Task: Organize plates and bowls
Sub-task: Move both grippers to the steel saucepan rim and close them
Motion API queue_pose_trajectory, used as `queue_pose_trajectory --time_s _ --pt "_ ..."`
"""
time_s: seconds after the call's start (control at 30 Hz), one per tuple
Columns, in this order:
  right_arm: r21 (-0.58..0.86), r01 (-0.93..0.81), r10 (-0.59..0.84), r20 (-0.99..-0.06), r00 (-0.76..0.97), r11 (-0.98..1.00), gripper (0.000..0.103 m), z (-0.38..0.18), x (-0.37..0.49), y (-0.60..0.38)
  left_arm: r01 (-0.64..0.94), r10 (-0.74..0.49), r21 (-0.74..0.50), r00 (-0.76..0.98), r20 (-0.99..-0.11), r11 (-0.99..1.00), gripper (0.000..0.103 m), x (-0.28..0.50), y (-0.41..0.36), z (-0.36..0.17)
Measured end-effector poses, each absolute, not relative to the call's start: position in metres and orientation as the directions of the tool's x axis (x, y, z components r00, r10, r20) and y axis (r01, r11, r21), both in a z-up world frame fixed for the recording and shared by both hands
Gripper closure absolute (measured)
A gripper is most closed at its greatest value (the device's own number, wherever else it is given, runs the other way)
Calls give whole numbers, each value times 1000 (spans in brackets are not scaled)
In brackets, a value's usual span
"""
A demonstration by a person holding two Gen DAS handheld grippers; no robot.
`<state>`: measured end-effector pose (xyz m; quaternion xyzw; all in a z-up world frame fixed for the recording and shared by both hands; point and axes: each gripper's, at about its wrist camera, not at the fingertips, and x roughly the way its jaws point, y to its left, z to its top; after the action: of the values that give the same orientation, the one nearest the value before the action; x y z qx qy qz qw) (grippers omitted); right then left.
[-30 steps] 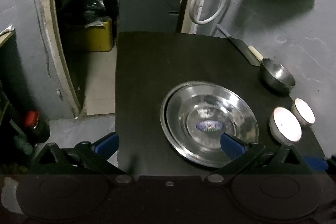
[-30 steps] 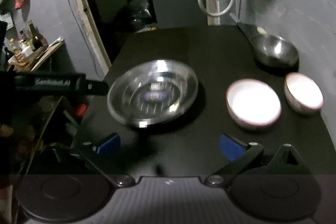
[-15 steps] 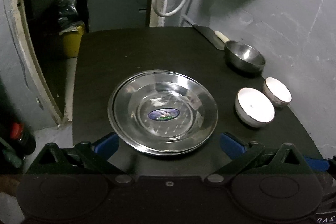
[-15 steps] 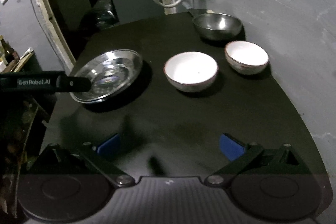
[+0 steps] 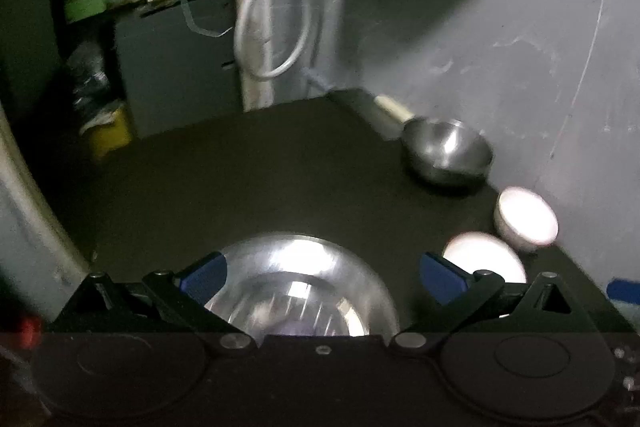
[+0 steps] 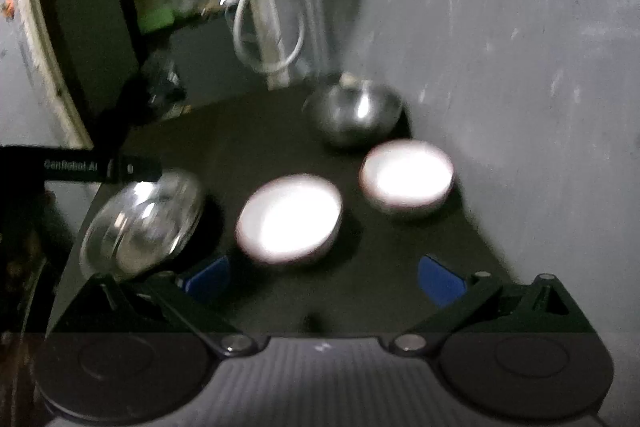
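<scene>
Both claws wide open, empty: left gripper (image 5: pixel 322 273) over slick, stiff steel plate (image 5: pixel 296 283); pinch its rim. Right gripper (image 6: pixel 322 273) just short of the breakable white bowl (image 6: pixel 289 223).

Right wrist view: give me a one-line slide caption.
Open right gripper faces two white bowls, a steel bowl and a steel plate on a black table.
</scene>
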<state>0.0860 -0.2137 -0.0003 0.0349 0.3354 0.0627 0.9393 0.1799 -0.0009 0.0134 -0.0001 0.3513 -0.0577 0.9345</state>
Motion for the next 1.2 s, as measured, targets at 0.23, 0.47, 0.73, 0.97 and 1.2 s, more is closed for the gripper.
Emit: queue_pose_trajectory --time_s 0.23,0.47,0.73,0.97,1.2 --pt "162 -9 101 -568 817 987 0 4 150 -229 253 -269 -136 629 -730 958 1 269 -31 11" --pt "165 52 50 -560 827 985 0 -9 210 -222 216 -224 -105 659 -718 971 1 341 -51 3" --pt "150 62 38 -584 811 987 15 -28 245 -222 192 -309 -242 563 -767 951 5 389 -58 -17" --pt "143 55 39 -582 812 988 26 -30 261 -222 196 -344 -283 534 -772 939 24 393 -67 -25" --pt "142 65 33 -600 800 988 40 -33 272 -224 209 -370 -305 504 -780 929 63 398 -76 -30"
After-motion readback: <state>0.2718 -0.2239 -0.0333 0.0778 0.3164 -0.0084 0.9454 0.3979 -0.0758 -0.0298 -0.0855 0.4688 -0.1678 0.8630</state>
